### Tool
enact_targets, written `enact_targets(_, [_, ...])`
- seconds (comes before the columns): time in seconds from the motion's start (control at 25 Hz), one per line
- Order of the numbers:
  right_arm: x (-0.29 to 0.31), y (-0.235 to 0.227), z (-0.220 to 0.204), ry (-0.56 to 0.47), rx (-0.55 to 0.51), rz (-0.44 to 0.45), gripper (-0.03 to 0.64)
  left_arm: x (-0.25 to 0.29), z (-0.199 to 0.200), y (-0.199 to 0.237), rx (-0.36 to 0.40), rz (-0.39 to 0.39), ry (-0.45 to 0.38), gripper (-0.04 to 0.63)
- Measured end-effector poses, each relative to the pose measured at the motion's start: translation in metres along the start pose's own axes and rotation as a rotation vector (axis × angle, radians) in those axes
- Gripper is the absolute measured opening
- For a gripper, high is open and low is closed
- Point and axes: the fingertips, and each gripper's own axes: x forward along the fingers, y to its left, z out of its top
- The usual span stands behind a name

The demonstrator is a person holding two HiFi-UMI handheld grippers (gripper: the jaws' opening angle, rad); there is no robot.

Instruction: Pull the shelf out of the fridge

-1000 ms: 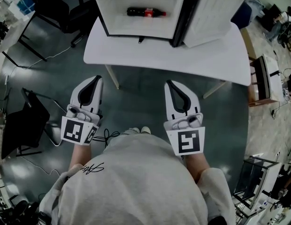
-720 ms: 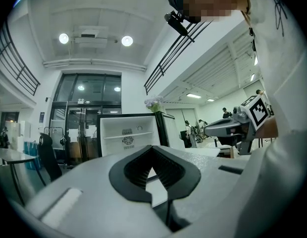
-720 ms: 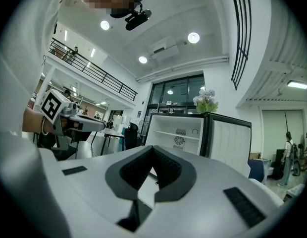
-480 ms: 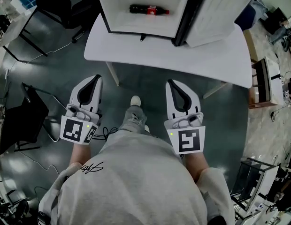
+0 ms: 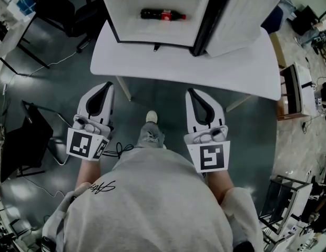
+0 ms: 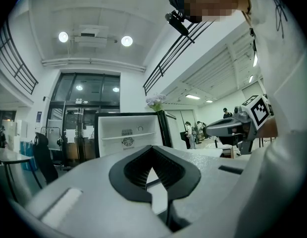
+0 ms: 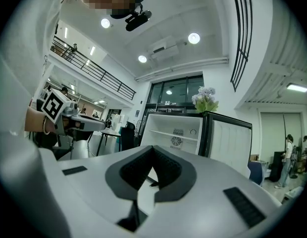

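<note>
White table (image 5: 242, 70) is carrying open fridge (image 5: 152, 33), bottle (image 5: 163, 15) lying inside; left gripper (image 5: 105, 86) and right gripper (image 5: 191, 92), jaws together, empty, are hovering short of it.

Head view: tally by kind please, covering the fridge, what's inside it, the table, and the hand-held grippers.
Mini fridge, door open: 1
Cola bottle, lying inside the fridge: 1
White table under the fridge: 1
Hand-held grippers, left and right, both shut and empty, short of the table: 2
Total: 5
</note>
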Motion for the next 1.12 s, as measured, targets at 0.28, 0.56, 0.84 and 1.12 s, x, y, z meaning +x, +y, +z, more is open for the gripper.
enact_targets(0.28, [0.030,-0.009,0.003,-0.021,-0.005,-0.004,0.012,0.027,-0.004,0.018,0.003,-0.019,-0.001,0.003])
enact_targets(0.56, [0.066,-0.026,0.000,-0.019,0.002,-0.017,0.012,0.062,-0.006,0.042,0.008,-0.034,-0.007,0.003])
enact_targets(0.84, [0.096,-0.043,-0.005,-0.016,0.003,-0.031,0.012,0.090,-0.011,0.065,0.004,-0.032,-0.006,0.003])
enact_targets(1.12, [0.129,-0.056,-0.004,-0.014,0.005,-0.038,0.012,0.118,-0.011,0.085,0.012,-0.049,-0.005,0.003])
